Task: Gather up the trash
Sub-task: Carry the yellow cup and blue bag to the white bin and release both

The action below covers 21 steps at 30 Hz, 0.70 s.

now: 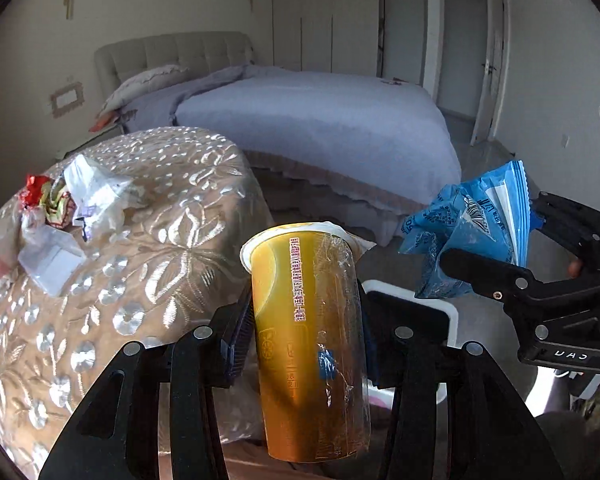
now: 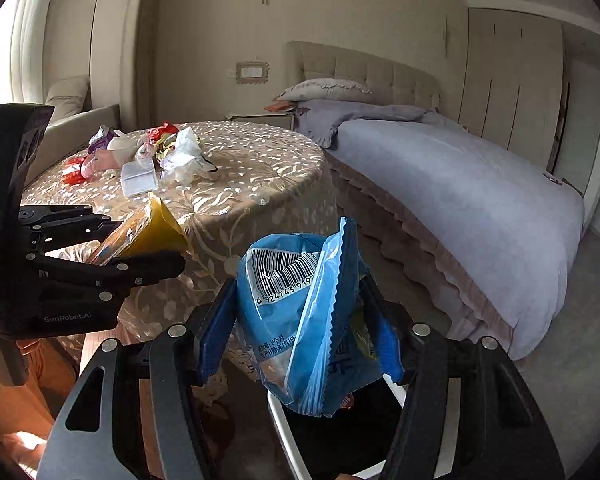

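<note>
Partway: left gripper [image 1: 306, 332] clamps a yellow cup [image 1: 310, 344], right gripper [image 2: 300, 332] pinches a blue wrapper [image 2: 300, 320] above a white-rimmed bin [image 2: 288, 432]; wrappers [image 2: 148, 156] remain on the table [image 2: 260, 168], ten o'clock.

We saw the yellow cup [image 1: 308, 340] wrapped in glossy, crinkled clear film, and the blue wrapper [image 2: 300, 320] was shiny plastic foil with a serrated edge. The worktop [image 2: 260, 160] wore a beige cloth with shiny embossed leaves. Each claw was matt black plastic with bright metal pins, and the bed [image 2: 460, 184] lay under soft, matt lavender fabric.
</note>
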### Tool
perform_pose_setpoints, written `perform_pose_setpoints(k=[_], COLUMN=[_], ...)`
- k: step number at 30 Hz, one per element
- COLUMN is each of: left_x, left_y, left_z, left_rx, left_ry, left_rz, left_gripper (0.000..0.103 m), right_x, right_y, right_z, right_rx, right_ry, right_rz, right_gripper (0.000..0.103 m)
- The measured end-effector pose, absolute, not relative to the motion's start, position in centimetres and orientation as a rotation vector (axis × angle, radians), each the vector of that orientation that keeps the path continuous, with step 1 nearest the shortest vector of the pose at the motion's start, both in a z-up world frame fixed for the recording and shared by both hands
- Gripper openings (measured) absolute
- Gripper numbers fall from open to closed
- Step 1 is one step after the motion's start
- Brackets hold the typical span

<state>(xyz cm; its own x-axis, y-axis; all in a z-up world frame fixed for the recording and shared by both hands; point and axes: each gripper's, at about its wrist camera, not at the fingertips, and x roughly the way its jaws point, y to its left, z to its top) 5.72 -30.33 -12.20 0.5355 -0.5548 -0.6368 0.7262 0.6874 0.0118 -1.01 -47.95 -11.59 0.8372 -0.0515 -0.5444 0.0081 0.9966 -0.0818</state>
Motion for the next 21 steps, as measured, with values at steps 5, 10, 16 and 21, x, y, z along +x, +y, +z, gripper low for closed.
perform_pose_setpoints(k=[5, 10, 16, 21], left_x=[5.4, 6.4, 8.5, 9.5], left_y=[-36.7, -40.5, -43.6, -43.9], left_z=[-16.6, -21.0, -25.5, -26.4], left_rx=[0.418, 0.513, 0.581, 0.562], left_ry=[0.689, 0.755, 0.837, 0.879], left_rz=[-0.921, -1.035, -1.096, -1.101], left_gripper=[0.045, 0.045, 0.092, 0.098], right_x=[-2.4, -2.1, -0.6, -0.5], right_y=[-51.1, -54.2, -56.6, -57.8], right_z=[-15.9, -19.5, -24.1, -25.4], right_rx=[-0.084, -0.022, -0.007, -0.001], right_ry=[0.685, 0.788, 0.899, 0.940], right_rz=[-0.069, -0.071, -0.095, -0.141], right_gripper=[0.062, 0.062, 0.099, 0.099])
